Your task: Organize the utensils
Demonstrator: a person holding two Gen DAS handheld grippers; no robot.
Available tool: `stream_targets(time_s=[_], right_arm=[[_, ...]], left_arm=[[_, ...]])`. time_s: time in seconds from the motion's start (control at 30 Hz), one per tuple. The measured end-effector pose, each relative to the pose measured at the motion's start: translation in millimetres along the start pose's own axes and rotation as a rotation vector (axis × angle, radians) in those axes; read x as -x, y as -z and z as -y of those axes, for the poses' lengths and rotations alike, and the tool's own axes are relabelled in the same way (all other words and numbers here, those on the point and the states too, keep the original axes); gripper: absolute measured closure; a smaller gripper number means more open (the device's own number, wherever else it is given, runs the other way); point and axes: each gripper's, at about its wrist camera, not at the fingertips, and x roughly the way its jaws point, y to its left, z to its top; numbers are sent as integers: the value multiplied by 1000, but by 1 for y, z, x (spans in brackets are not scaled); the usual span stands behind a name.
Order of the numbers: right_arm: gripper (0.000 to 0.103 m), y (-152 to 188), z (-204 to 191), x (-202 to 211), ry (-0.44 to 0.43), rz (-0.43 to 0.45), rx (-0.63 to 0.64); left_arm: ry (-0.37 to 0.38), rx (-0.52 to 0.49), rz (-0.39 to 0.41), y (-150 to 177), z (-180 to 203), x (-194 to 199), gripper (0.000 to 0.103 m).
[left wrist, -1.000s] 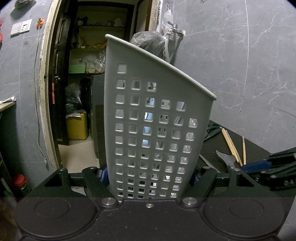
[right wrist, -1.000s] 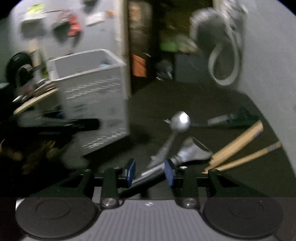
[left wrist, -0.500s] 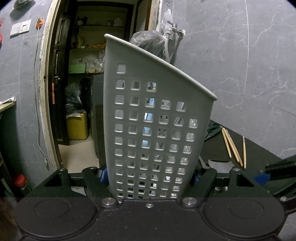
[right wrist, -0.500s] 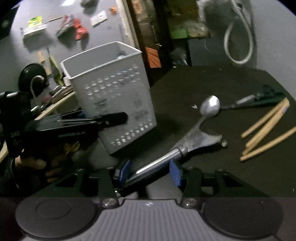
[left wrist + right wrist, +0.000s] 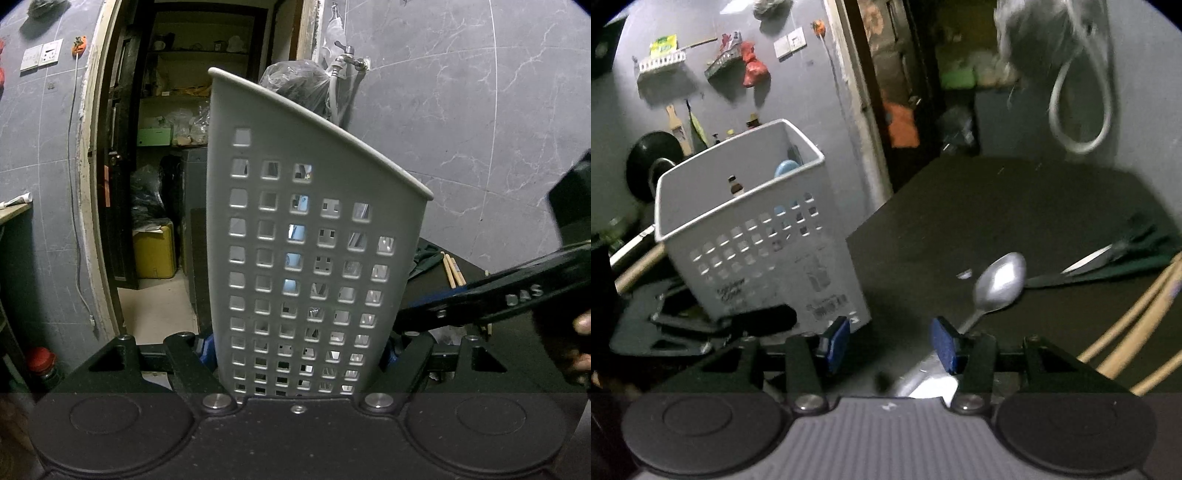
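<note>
My left gripper [image 5: 299,350] is shut on the lower part of a grey perforated basket [image 5: 314,258], which fills the left wrist view. In the right wrist view the same basket [image 5: 757,236] stands at the left edge of the black table [image 5: 997,199] with something blue inside it. My right gripper [image 5: 890,343] is open beside the basket with nothing between its blue pads. A metal utensil with a flared blade [image 5: 923,384] lies under its right finger. Beyond that lie a steel spoon [image 5: 999,282], a dark-handled knife [image 5: 1108,254] and wooden chopsticks [image 5: 1137,325].
A doorway [image 5: 177,184] into a storeroom opens behind the basket. Grey tiled walls stand left and right, with a tap and hose [image 5: 1078,92] on the right one. One black finger of the right gripper [image 5: 498,299] crosses the left wrist view, and a hand [image 5: 583,343] shows at its edge.
The right gripper's jaws widened and let go of the metal utensil's handle, which now lies on the table. That gripper swung left towards the basket. The left gripper and basket stayed put.
</note>
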Motion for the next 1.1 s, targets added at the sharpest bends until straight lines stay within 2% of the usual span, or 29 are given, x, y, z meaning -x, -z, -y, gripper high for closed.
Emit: stream_targets(time_s=[0.07, 0.17, 0.37, 0.5, 0.6, 0.73, 0.83, 0.97, 1.07, 1.1], right_arm=[[48, -2, 13, -8, 10, -32, -57], [50, 1, 29, -5, 75, -36, -106], [48, 26, 40, 32, 161, 5, -175], [48, 43, 35, 54, 176, -13, -157], [47, 49, 19, 64, 201, -42, -73], [44, 38, -18, 53, 213, -39, 146], [44, 28, -46, 33, 168, -73, 357], [44, 17, -76, 10, 110, -131, 556], [49, 13, -85, -12, 73, -192, 603], [55, 13, -84, -17, 64, -217, 602]], left_arm=[[2, 1, 0, 0, 0, 0, 25], [7, 6, 0, 0, -2, 0, 25], [10, 12, 0, -1, -6, -1, 25], [5, 10, 0, -1, -6, -1, 25], [4, 10, 0, -1, -6, -1, 25], [2, 10, 0, 0, -5, -1, 25], [0, 8, 0, 0, -5, 0, 25], [-1, 8, -1, 0, -4, 0, 25], [1, 9, 0, 0, -4, 0, 25], [1, 10, 0, 0, -4, 1, 25]])
